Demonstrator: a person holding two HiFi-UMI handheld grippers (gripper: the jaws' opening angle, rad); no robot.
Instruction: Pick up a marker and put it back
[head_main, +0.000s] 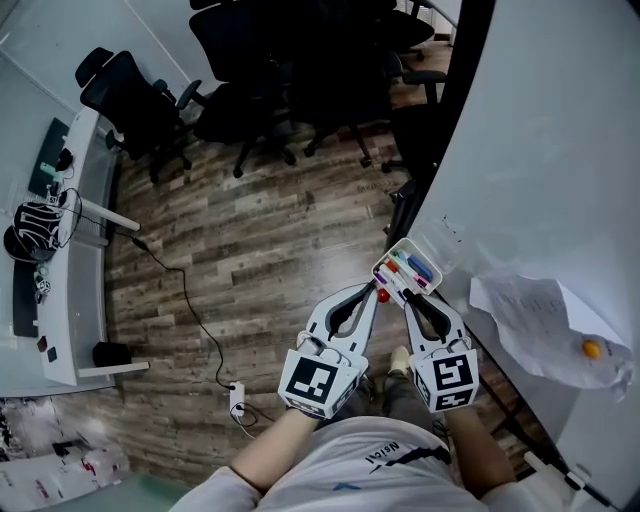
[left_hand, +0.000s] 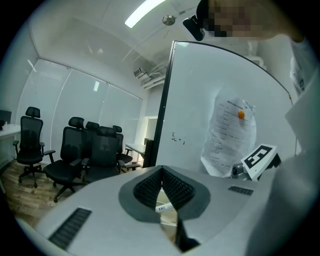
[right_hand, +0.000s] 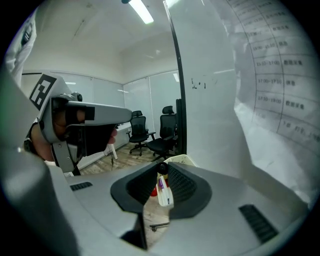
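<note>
1. Whiteboard (head_main: 540, 150): fills the right side of the head view and stands upright over the wood-plank floor (head_main: 250, 250).
2. Office chairs (head_main: 140, 100): black, grouped at the far end of the room, well apart from the board.
3. Desk (head_main: 60, 330): white, along the left wall, with dark gear on it.
4. Paper sheet (head_main: 535, 320): in a clear sleeve, pinned to the board by an orange magnet (head_main: 592, 349).
5. Left gripper (head_main: 374, 290): we see its tips pressed together with nothing between them. Through the gap behind the tips a white labelled strip (left_hand: 165, 206) shows below; we cannot tell what it is. It sits just beside the right gripper, both pointing at the tray.
6. Right gripper (head_main: 406, 298): its own view shows it pinching the marker, with the tips at the tray's near edge.
7. Tray (head_main: 403, 242): pale, fixed to the board's lower edge, holding several coloured pens.
8. Marker (right_hand: 164, 192): white barrel with a purple label and a black end, lying along the right jaws just short of the tray.
9. Red rounded piece (head_main: 382, 296): sits between the two grippers' tips, just left of the marker; we cannot tell what it belongs to.
</note>
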